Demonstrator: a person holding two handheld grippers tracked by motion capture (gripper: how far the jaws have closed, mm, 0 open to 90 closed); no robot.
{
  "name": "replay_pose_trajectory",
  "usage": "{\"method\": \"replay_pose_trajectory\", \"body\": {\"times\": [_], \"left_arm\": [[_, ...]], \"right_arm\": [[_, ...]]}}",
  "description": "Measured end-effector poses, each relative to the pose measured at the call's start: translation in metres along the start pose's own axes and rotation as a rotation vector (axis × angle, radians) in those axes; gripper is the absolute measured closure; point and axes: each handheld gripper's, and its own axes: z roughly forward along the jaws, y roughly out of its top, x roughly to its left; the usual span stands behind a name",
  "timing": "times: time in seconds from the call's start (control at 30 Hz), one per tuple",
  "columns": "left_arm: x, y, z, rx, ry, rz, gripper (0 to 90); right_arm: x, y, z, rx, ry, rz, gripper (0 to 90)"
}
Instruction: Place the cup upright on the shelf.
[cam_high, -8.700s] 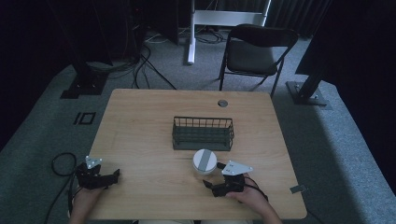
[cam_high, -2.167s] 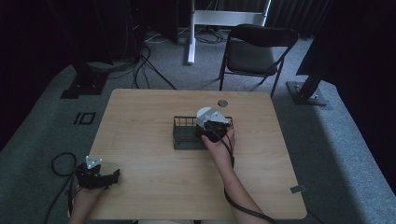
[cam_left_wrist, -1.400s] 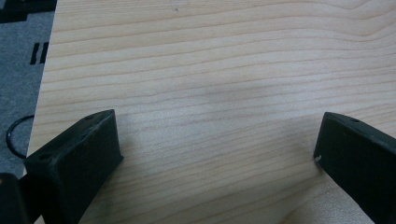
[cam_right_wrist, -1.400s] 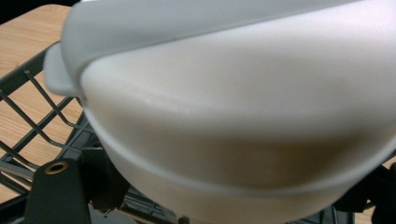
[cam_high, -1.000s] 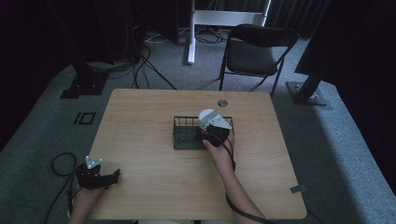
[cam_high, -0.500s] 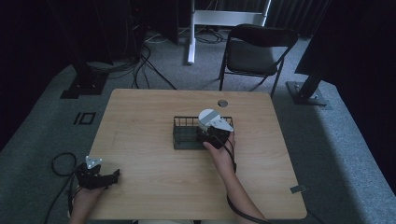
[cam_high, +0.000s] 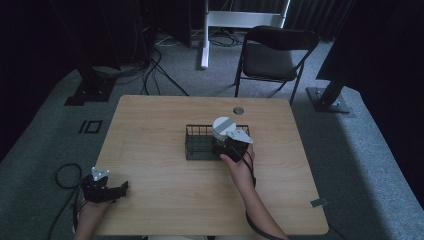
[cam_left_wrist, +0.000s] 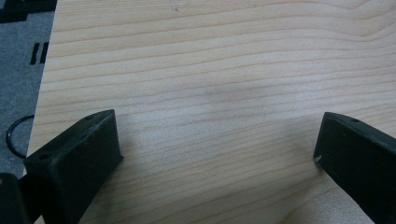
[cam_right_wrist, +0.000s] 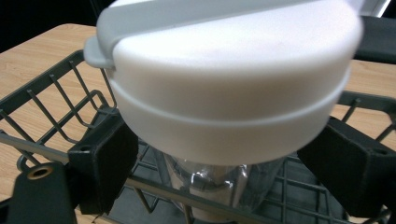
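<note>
The right claw (cam_high: 226, 145) grips the bottle (cam_right_wrist: 229, 93), lowering it into the basket (cam_high: 192, 145). Next: seat it, then release. The left claw (cam_left_wrist: 215, 154) gapes at the worktop's (cam_high: 160, 195) near-left corner.

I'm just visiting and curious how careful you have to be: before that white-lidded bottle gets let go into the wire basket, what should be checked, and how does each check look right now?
1. The clear bottle with the white lid and grey band is over the black wire basket: ok; its body sits inside the wires.
2. Right gripper jaws stand on either side of the bottle under the lid: ok.
3. Bottle bottom rests on the basket floor: cannot tell; it is hidden.
4. Bottle upright: ok, lid level in the right gripper view.
5. Left gripper out of the way: ok; open and empty over the pale wooden table corner.
</note>
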Motion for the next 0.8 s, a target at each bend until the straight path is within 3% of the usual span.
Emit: {"method": "replay_pose_trajectory", "body": {"times": [0.8], "left_arm": [[0.000, 0.000, 0.000, 0.000, 0.000, 0.000, 0.6]], "right_arm": [[-0.004, -0.008, -0.026, -0.029, 0.023, -0.003, 12.4]]}}
